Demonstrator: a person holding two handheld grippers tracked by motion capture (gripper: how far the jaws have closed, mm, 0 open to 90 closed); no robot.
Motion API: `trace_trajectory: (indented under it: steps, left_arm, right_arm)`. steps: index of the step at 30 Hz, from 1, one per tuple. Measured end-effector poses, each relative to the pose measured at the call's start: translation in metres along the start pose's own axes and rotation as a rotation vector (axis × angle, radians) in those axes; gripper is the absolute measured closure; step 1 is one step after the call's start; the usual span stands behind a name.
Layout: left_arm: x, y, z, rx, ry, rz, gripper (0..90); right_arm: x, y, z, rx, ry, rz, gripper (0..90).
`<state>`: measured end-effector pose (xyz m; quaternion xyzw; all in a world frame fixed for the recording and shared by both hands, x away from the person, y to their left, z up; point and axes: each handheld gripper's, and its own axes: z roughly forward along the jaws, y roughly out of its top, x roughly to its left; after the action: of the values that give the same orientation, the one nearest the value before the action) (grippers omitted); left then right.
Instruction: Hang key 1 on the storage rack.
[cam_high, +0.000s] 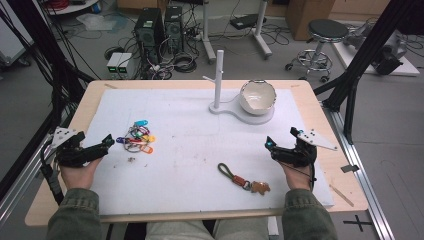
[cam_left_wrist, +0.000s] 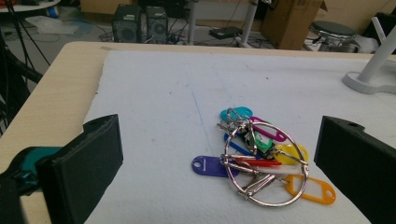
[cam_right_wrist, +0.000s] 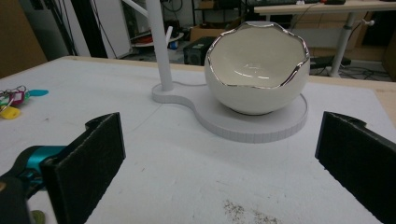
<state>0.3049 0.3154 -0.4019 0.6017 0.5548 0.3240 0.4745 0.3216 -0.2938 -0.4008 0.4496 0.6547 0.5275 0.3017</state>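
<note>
1. Keyring bundle (cam_high: 137, 138), a steel ring crowded with coloured plastic tags, lies on the white mat (cam_high: 190, 165) in the high view, at about two o'clock from the left gripper (cam_high: 95, 148) and just beside it. That gripper's jaws stand spread and empty. The right gripper (cam_high: 280, 145) is released too, with a lanyard keychain (cam_high: 242, 179) at its eight o'clock and the egg-shaped bowl (cam_high: 258, 96) on its stand at its eleven o'clock.

2. Left gripper view: the keyring bundle (cam_left_wrist: 261, 161) sits between the two jaws, nearer the one at three o'clock. A good pick-up would likely centre the jaws on the ring (cam_left_wrist: 265, 170) itself, not a loose tag, then come down level.

3. Right gripper view: the bowl (cam_right_wrist: 257, 65) lies dead ahead at twelve o'clock, nothing between the parted jaws.
</note>
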Motion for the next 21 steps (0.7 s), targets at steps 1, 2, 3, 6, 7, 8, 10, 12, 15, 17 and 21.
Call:
trace_trajectory:
  steps: [1, 2, 3, 6, 7, 8, 10, 12, 15, 17, 21]
  left_arm:
    - [0.0003, 0.0000, 0.0003, 0.002, -0.004, -0.003, 1.7]
    - [0.0007, -0.0001, 0.0006, 0.001, -0.008, -0.005, 1.7]
    - [0.0007, -0.0001, 0.0009, 0.000, -0.010, -0.007, 1.7]
    - [0.0004, -0.0003, 0.0012, 0.003, -0.015, -0.006, 1.7]
    - [0.0001, -0.0002, 0.0011, 0.006, -0.015, -0.005, 1.7]
    - [-0.0002, -0.0003, 0.0010, 0.007, -0.016, -0.005, 1.7]
    - [-0.0005, -0.0002, 0.0009, 0.007, -0.021, -0.003, 1.7]
    - [-0.0008, -0.0003, 0.0009, 0.005, -0.022, -0.004, 1.7]
    - [-0.0009, -0.0003, 0.0012, 0.006, -0.023, -0.006, 1.7]
    - [-0.0010, -0.0004, 0.0016, 0.005, -0.022, -0.007, 1.7]
    - [-0.0006, -0.0005, 0.0022, 0.010, -0.026, -0.006, 1.7]
  right_arm:
    - [-0.0002, -0.0004, 0.0016, 0.010, -0.004, -0.007, 0.6]
    - [-0.0001, -0.0005, 0.0020, 0.014, -0.004, -0.006, 0.6]
    - [-0.0002, -0.0005, 0.0020, 0.015, -0.004, -0.007, 0.6]
    - [-0.0005, -0.0003, 0.0014, 0.011, -0.003, -0.006, 0.6]
    - [-0.0004, -0.0003, 0.0010, 0.011, -0.002, 0.003, 0.6]
    - [-0.0004, -0.0003, 0.0010, 0.011, -0.002, 0.003, 0.6]
    - [-0.0004, -0.0002, 0.0005, 0.013, 0.002, 0.004, 0.6]
    - [-0.0005, -0.0002, 0.0005, 0.011, 0.001, 0.002, 0.6]
    - [-0.0004, -0.0002, 0.0004, 0.016, 0.005, 0.003, 0.6]
    - [-0.0007, -0.0002, 0.0006, 0.017, 0.006, 0.006, 0.6]
    - [-0.0012, -0.0005, 0.0014, 0.027, 0.014, 0.015, 0.6]
